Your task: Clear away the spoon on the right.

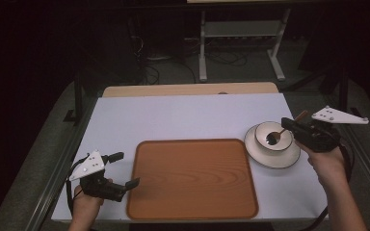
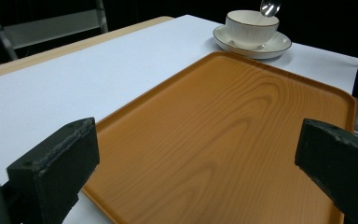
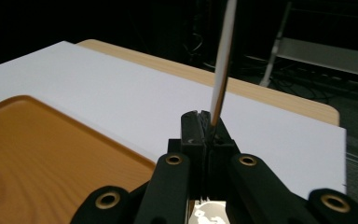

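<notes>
We see the right gripper (image 1: 291,126) clamped tight on the handle of a spoon (image 1: 280,133), above the right edge of the white worktop (image 1: 188,115). In the right gripper view the jaws meet with no gap and the pale handle (image 3: 223,60) rises steeply from between them. In the high view the spoon's dark bowl hangs over the mouth of a white bowl (image 1: 273,136) with a dark rim; we cannot tell whether it touches the bowl. The white bowl stands on a white saucer (image 1: 272,156) near the worktop's right edge, just beside the right side of a wooden tray (image 1: 192,178), without touching it.

The left gripper (image 1: 124,169) rests near the front left corner of the worktop, held in the person's left hand (image 1: 84,204). Its jaws stand wide apart with nothing between them. In the left gripper view they frame the tray (image 2: 233,126), whose near left edge lies just ahead of them, with the bowl (image 2: 251,25) and saucer (image 2: 251,46) beyond the tray's far corner and the spoon's shiny tip (image 2: 270,7) above the bowl.

The tray lies along the front edge of the worktop, about midway between its left and right edges.
</notes>
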